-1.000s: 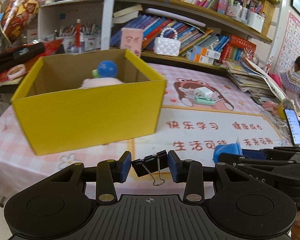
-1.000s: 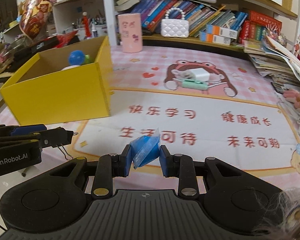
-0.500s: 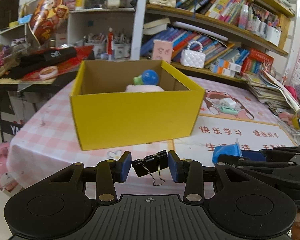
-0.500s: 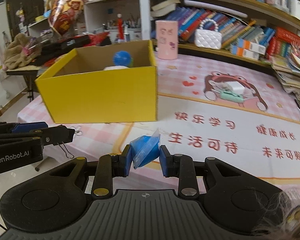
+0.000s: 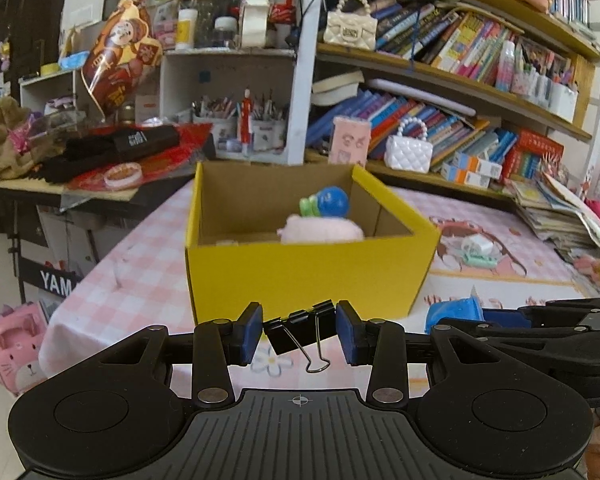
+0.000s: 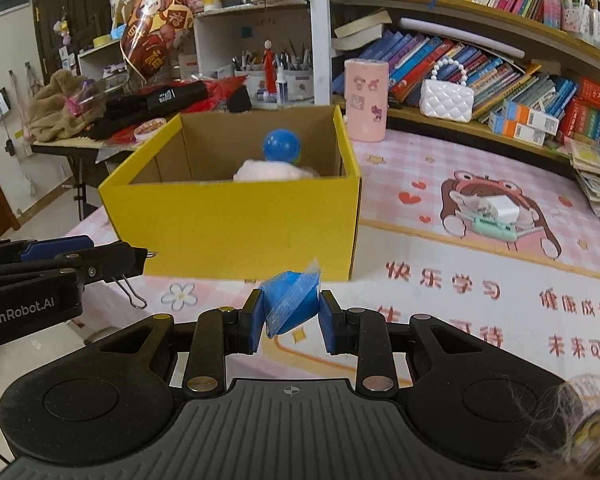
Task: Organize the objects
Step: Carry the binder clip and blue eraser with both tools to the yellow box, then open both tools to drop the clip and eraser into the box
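A yellow cardboard box [image 5: 300, 276] stands open on the pink tablecloth; it also shows in the right wrist view [image 6: 236, 228]. Inside lie a pink plush [image 5: 322, 229] and a blue ball toy [image 5: 332, 202]. My left gripper [image 5: 299, 334] is shut on a black binder clip [image 5: 300, 330], held in the air in front of the box. My right gripper [image 6: 291, 314] is shut on a small blue plastic packet [image 6: 292, 304], to the right of the left gripper and in front of the box.
A white charger [image 6: 498, 210] and a green item [image 6: 496, 227] lie on the cartoon mat at the right. A pink cup [image 6: 366, 100] stands behind the box. Bookshelves line the back. A cluttered side table [image 5: 80, 172] is at the left. The table's left edge drops to the floor.
Both grippers have pulled back and risen, so the box looks smaller and its inside shows more. Both still hold their objects.
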Motion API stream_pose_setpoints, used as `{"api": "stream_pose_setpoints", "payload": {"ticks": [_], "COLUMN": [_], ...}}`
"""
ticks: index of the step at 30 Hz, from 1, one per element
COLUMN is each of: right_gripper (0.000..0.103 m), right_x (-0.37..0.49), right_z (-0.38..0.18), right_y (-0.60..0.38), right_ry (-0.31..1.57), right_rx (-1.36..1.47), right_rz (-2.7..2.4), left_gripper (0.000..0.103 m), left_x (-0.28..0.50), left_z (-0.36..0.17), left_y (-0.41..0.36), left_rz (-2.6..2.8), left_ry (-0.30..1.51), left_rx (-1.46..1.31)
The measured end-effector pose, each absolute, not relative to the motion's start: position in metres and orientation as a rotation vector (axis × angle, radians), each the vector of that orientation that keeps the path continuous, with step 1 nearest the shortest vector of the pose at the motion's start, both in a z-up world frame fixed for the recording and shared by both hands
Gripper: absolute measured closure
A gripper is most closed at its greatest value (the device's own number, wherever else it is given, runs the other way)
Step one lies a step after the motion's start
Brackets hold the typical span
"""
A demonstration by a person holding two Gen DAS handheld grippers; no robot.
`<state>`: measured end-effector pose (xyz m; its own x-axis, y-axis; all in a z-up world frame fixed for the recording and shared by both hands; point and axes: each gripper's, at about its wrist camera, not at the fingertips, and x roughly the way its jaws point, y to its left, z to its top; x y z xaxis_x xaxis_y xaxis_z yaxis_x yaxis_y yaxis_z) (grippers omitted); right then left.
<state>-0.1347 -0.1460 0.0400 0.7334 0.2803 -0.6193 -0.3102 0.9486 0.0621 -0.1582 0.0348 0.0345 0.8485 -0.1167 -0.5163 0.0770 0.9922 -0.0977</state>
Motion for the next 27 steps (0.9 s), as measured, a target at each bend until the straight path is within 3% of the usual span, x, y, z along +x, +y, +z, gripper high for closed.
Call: {"api": "stream_pose_setpoints", "payload": {"ticks": [15,27], "right_gripper": [0.076,0.076], "right_x": [-0.061,-0.012], "right_z": [0.083,0.064], "right_y": [-0.149,-0.136], "right_ry": [0.524,0.593], "right_rx": [-0.016,-0.104], "right_rz": [0.412,0.481], "left_gripper": [0.065,0.065], "left_x": [-0.090,-0.051], "left_z": [0.063,0.038], "left_y": [0.027,0.021], "left_rz": [0.002,0.048], "left_ry": [0.454,0.538], "left_rx": [-0.063,-0.063]}}
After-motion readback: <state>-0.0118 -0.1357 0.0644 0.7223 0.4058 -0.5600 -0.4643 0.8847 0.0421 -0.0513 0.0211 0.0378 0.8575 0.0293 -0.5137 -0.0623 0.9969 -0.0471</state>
